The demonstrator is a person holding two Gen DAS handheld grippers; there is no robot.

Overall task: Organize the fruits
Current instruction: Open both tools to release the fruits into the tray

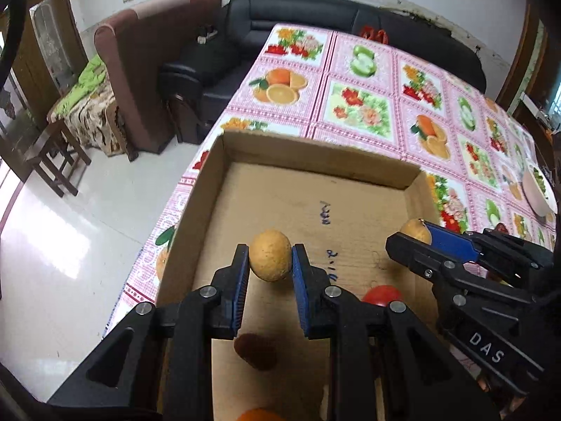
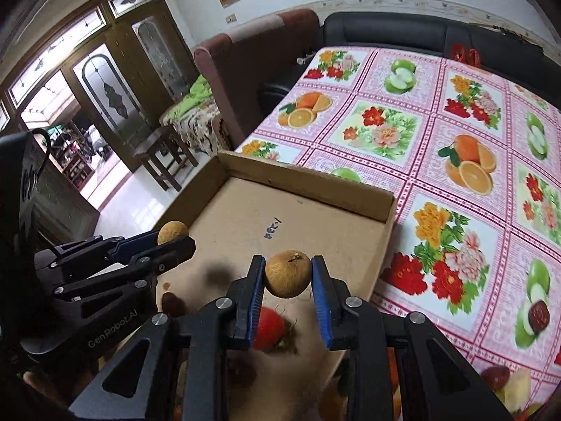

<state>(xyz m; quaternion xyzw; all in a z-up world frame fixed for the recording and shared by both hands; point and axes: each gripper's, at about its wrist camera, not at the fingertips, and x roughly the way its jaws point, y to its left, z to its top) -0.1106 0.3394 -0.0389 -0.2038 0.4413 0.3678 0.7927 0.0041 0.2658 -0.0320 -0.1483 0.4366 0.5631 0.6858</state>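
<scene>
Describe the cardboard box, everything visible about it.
The cardboard box is a shallow, open-topped tray of plain brown corrugated board with low walls. It lies flat on the fruit-print tablecloth, near the table's edge. Blue handwriting marks its floor. A red fruit and a dark reddish fruit lie inside. Both grippers hold small tan fruits above it, not touching it.

A cardboard box [image 1: 417,189] lies on the counter [image 1: 364,80] beneath both fingers [image 1: 301,273]; a tomato [image 2: 268,328] sits in it below them.
</scene>
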